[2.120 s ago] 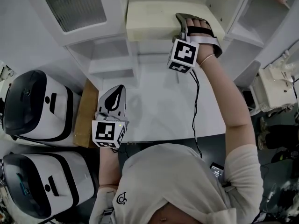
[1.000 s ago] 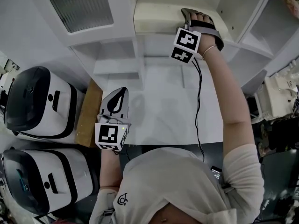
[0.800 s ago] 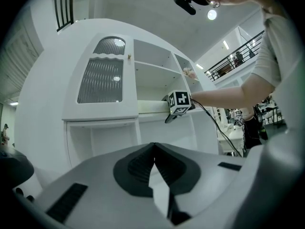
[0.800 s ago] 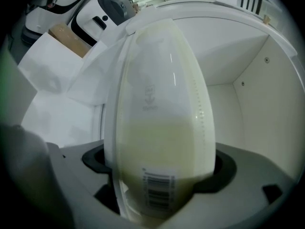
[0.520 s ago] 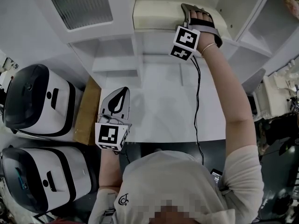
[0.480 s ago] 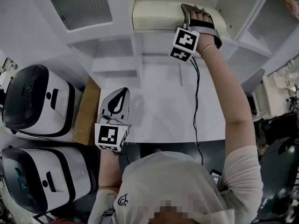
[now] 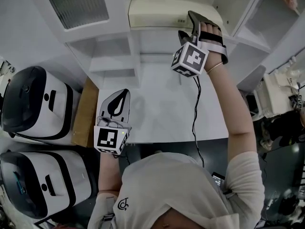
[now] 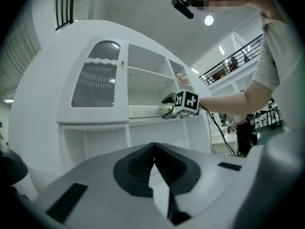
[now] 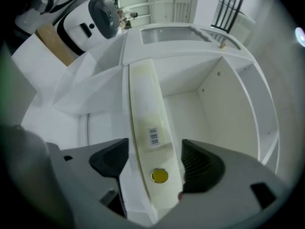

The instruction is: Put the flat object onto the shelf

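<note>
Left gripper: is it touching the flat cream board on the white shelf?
Apart. Head view: the left gripper sits low by the white table; the flat cream board lies up on the white shelf, well away.

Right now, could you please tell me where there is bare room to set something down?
The white tabletop between the left tool and the cable is bare, as is the shelf beside the flat object. Left of the wooden board, appliances crowd in.
</note>
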